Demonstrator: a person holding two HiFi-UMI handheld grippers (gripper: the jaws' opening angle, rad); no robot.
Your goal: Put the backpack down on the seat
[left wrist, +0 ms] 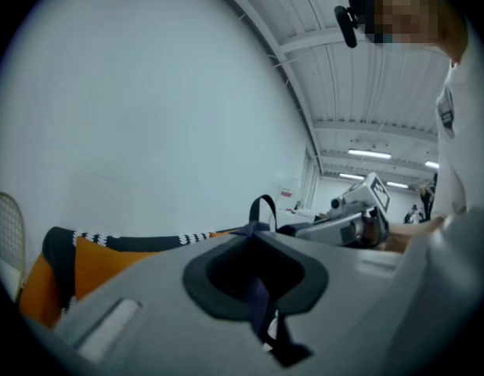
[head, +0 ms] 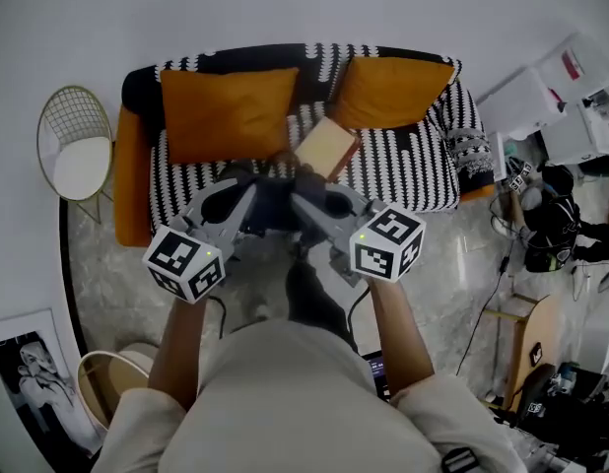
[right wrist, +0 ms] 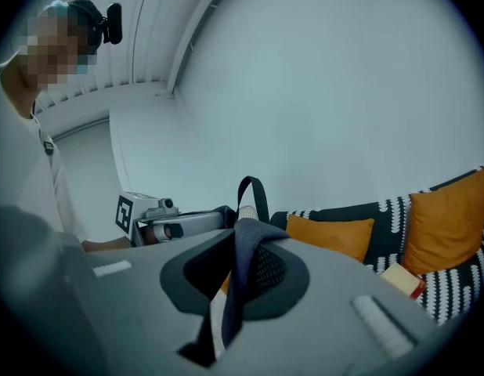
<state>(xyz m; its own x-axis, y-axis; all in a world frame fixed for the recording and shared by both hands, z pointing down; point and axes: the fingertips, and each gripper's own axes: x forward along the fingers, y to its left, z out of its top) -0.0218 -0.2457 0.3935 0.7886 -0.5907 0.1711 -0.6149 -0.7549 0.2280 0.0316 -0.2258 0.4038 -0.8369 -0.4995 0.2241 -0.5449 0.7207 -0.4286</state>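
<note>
The dark backpack (head: 275, 208) hangs between the two tools at the near edge of the sofa (head: 408, 170), over the front of its black-and-white patterned seat (head: 176, 190); whether its bottom touches the seat cannot be told from the head view. The left hand-held gripper (head: 247, 197) comes in from the left with its jaws pressed together on a narrow dark-blue strap (left wrist: 260, 300), which runs through the dark pads and out the near side. The right hand-held gripper (head: 303, 203) comes in from the right, its jaws clamped on a wider dark strap (right wrist: 240, 261) with mesh padding showing just beside it. The backpack's top loop handle (right wrist: 254, 193) stands up just beyond the jaws in both gripper views. Two orange cushions lean against the sofa back, one at the left (head: 226, 111) and one at the right (head: 388, 92). Between them on the seat, just beyond the backpack, lies a flat tan block (head: 326, 146). A wire chair (head: 76, 151) with a white seat pad stands to the left of the sofa on the marbled floor (head: 452, 264).
</note>
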